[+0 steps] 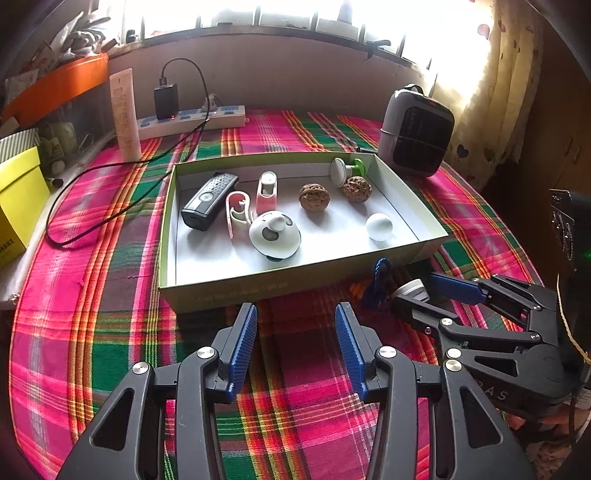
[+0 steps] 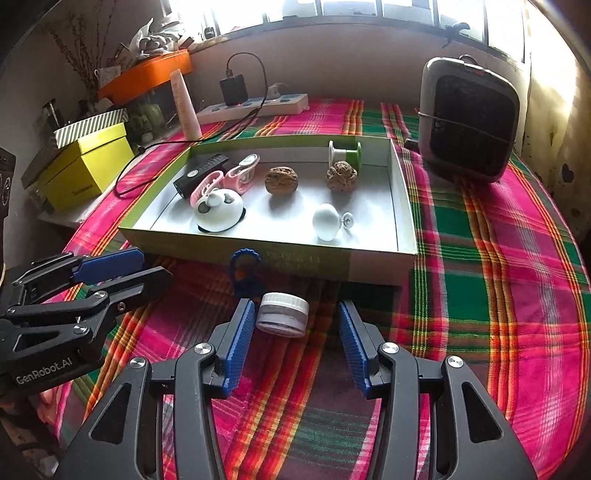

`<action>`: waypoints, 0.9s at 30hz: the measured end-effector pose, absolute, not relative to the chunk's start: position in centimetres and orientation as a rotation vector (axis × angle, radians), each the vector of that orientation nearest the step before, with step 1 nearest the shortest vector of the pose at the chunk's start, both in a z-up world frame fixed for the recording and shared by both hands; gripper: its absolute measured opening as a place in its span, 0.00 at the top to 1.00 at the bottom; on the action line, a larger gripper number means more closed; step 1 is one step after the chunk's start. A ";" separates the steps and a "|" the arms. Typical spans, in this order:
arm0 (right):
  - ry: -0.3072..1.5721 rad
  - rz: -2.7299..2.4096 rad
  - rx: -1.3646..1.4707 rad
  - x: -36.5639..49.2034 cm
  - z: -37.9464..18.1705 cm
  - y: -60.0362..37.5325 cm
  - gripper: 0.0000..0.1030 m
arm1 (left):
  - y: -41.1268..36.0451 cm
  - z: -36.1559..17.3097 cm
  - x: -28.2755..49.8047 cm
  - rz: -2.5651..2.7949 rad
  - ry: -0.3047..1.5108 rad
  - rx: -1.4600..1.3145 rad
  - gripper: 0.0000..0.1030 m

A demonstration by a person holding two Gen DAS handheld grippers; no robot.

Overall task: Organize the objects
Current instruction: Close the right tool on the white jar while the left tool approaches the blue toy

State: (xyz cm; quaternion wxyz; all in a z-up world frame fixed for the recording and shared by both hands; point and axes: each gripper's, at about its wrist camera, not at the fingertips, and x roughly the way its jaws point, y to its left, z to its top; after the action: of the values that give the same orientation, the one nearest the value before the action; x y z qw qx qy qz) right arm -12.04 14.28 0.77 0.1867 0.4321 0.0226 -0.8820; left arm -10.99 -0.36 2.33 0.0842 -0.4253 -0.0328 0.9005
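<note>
Bright window [image 1: 280,11] above plain wall [image 1: 295,70]; plaid tablecloth [image 1: 110,295], patterned curtain [image 1: 491,92].

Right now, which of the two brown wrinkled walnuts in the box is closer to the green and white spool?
The right-hand brown wrinkled walnut, sitting just in front of the green and white spool; the other walnut lies alone mid-box.

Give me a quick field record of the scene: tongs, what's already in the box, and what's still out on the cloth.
left tongs: open, empty, over the plaid cloth in front of the box
right tongs: open, straddling the small jar, no grip yet
box: shallow, open-topped
in box: black remote, two walnuts, panda-faced dome, white knob, pink clips, green-white spool
outside box: small jar, blue braided loop against the box's front wall
behind box: small heater, power strip
</note>
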 end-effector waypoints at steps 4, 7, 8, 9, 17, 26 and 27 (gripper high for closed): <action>0.062 -2.489 1.215 -11.9 0.6 14.5 0.59 | -0.2 2.2 -11.1 2.679 -0.094 -1.275 0.58; 0.065 -2.494 1.214 -11.9 0.6 14.8 0.64 | 0.0 2.1 -11.2 2.672 -0.096 -1.279 0.58; 0.067 -2.495 1.214 -11.9 0.6 14.8 0.68 | 0.1 2.1 -11.2 2.669 -0.096 -1.281 0.58; 0.072 -2.497 1.213 -11.9 0.6 14.8 0.69 | 0.2 2.0 -11.2 2.663 -0.096 -1.281 0.58; 0.067 -2.517 1.204 -11.7 0.6 15.8 0.72 | 1.5 1.7 -11.7 2.617 -0.098 -1.284 0.58; 0.039 -2.528 1.214 -11.6 0.6 17.2 0.72 | 3.2 1.0 -12.4 2.572 -0.084 -1.300 0.58; 0.039 -2.529 1.213 -11.5 0.6 17.3 0.72 | 3.5 0.9 -12.5 2.569 -0.079 -1.297 0.58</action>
State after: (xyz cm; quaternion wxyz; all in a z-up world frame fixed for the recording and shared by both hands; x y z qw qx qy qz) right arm -11.55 17.28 0.64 0.1674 0.4264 0.0137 -0.8888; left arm -12.53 3.49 0.95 0.1312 -0.4467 -0.0274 0.8846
